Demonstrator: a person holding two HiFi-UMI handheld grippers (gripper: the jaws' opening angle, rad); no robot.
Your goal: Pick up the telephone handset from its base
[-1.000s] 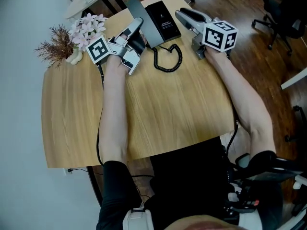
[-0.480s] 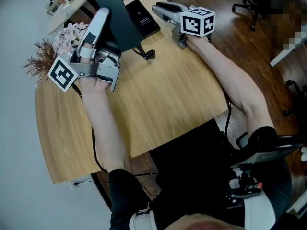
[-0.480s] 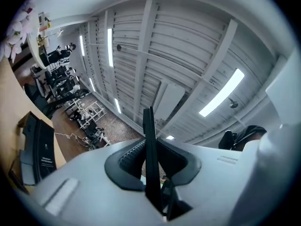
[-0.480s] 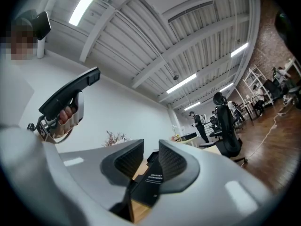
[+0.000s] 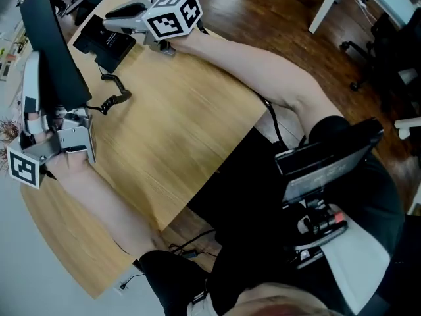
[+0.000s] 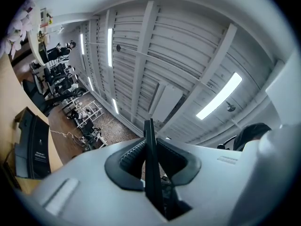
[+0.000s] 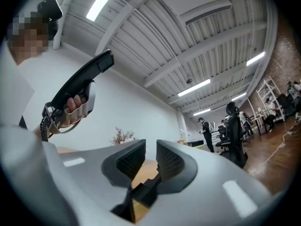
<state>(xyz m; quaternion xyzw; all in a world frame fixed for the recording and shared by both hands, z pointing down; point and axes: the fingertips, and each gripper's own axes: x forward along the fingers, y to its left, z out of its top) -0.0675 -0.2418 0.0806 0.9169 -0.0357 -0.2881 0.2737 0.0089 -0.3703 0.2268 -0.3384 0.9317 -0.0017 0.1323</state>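
Change: the telephone handset (image 5: pixel 52 51) had been raised clear of the base (image 5: pixel 105 41). It was held up over the left edge of the table (image 5: pixel 171 130), whereas a second earlier it was still low beside the base.
Handset place: it was carried in the air, upright and tilted, well apart from the base at the table's far edge.
Meaning for the task: the pick-up was judged as good as done, with only the coiled cord (image 5: pixel 112 101) left linking the two.
Left gripper (image 5: pixel 41 87): its jaws were pinched on the handset, which was seen edge-on between the pads.
Right gripper (image 5: pixel 122 18): its jaws were being closed on nothing, just beside the base.
Count: one handset, one base, one cord, one table and two grippers were counted.
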